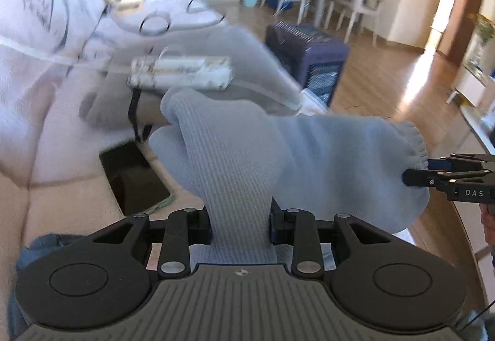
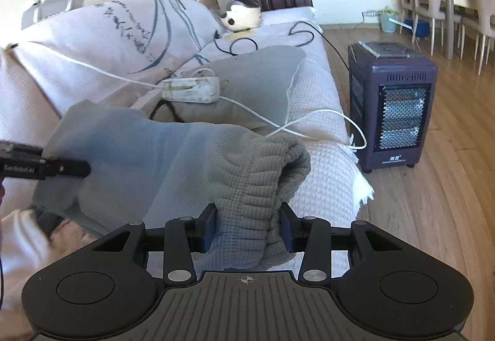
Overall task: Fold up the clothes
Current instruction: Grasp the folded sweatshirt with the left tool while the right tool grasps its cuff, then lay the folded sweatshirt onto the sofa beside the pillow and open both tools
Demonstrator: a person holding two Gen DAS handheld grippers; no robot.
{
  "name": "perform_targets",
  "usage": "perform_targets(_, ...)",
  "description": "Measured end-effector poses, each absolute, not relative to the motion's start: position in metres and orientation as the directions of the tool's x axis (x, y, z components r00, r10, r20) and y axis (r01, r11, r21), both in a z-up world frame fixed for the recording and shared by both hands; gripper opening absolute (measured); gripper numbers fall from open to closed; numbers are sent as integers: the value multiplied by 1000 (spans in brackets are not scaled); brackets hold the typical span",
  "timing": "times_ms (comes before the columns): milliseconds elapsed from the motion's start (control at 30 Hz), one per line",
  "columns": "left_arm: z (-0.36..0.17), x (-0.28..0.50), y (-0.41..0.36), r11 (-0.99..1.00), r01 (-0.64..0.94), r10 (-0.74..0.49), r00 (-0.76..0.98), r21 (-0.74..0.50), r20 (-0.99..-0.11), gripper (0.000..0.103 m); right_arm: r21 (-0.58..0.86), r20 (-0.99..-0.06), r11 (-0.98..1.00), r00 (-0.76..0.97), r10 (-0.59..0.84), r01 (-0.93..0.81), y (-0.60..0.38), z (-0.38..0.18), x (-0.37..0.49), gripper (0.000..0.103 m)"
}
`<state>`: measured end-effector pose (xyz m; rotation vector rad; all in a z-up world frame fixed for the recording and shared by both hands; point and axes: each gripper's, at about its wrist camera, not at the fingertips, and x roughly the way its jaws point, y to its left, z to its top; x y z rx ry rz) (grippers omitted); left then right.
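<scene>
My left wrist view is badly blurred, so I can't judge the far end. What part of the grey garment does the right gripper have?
Observer: The right gripper is clamped on the gathered elastic band of the grey garment, with fabric bunched between its pads.
Operator: What's the blurred white block beyond the cloth?
Observer: A white power strip, resting on a grey cushion.
Operator: Any loose cables near it?
Observer: Yes. A white cable runs from the strip across the sofa cover and loops off its edge.
</scene>
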<state>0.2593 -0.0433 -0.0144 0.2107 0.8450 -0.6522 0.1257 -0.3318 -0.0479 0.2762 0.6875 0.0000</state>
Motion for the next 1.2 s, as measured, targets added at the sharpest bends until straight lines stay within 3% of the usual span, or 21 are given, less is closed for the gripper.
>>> perform_targets(167, -64, 279, -40, 840, 542, -300, 462, -2, -835, 42, 244, -674, 960, 735, 67, 137, -336, -78, 142, 45)
perform_targets(267, -62, 284, -18, 866, 501, -273, 483, 7, -832, 50, 216, -686, 963, 727, 34, 158, -336, -82, 136, 48)
perform_targets(433, -36, 273, 16, 888, 450, -210, 574, 91, -791, 45, 121, -677, 969, 732, -77, 214, -332, -61, 119, 51)
perform_targets(533, -18, 261, 20, 869, 490, -274, 592, 68, -758, 44, 110, -643, 973, 761, -86, 203, -323, -45, 113, 51)
perform_targets(733, -22, 246, -19, 818, 574, -386, 587, 29, -712, 42, 128, -607, 983, 794, -25, 129, -289, -38, 127, 33)
perform_targets(900, -58, 247, -52, 796, 604, -362, 513, 27, -778, 34, 129, -669, 982, 743, -14, 135, -278, -68, 140, 33)
perform_targets(1200, -86, 264, -60, 812, 584, -309, 468, 27, -828, 34, 87, -740, 984, 672, -41, 155, -276, -100, 144, 27)
